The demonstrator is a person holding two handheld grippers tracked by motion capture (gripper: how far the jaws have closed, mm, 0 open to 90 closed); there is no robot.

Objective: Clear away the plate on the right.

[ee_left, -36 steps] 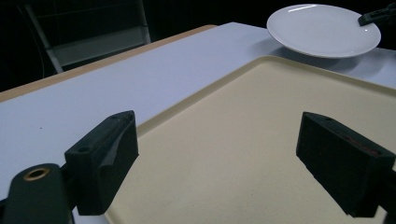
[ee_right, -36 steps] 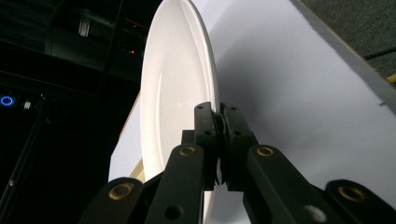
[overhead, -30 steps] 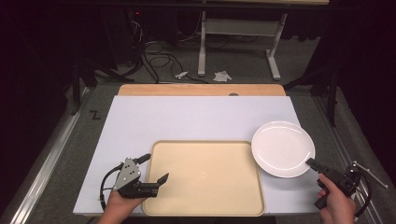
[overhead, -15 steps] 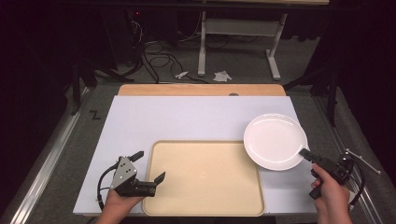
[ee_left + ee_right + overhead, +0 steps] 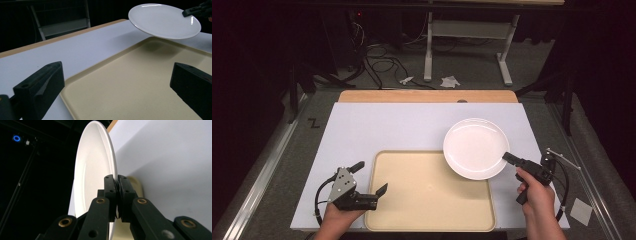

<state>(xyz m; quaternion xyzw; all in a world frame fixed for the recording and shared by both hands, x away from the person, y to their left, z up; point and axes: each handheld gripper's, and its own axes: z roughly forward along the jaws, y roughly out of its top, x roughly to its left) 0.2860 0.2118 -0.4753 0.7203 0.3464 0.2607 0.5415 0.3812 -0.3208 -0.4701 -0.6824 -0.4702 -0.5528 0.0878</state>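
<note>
Above the tray's (image 5: 427, 192) far right corner, the right gripper (image 5: 508, 157) carries the plate (image 5: 474, 147), jaws clamped on its rim. Left gripper (image 5: 369, 179) waits, jaws apart, just opened, nothing between. Next: centre, lower level, release.

So the tray (image 5: 427, 200) sits on the worktop (image 5: 377, 130) at the near edge, right in front of me. My left gripper (image 5: 369, 180) is at the tray's left rim, one jaw over the worktop, the other over the tray. The plate (image 5: 474, 147) is up off the surface at the tray's far right corner, overlapping that corner and the worktop behind it. My right gripper (image 5: 507, 156) is at the plate's near right rim, right of the tray.
</note>
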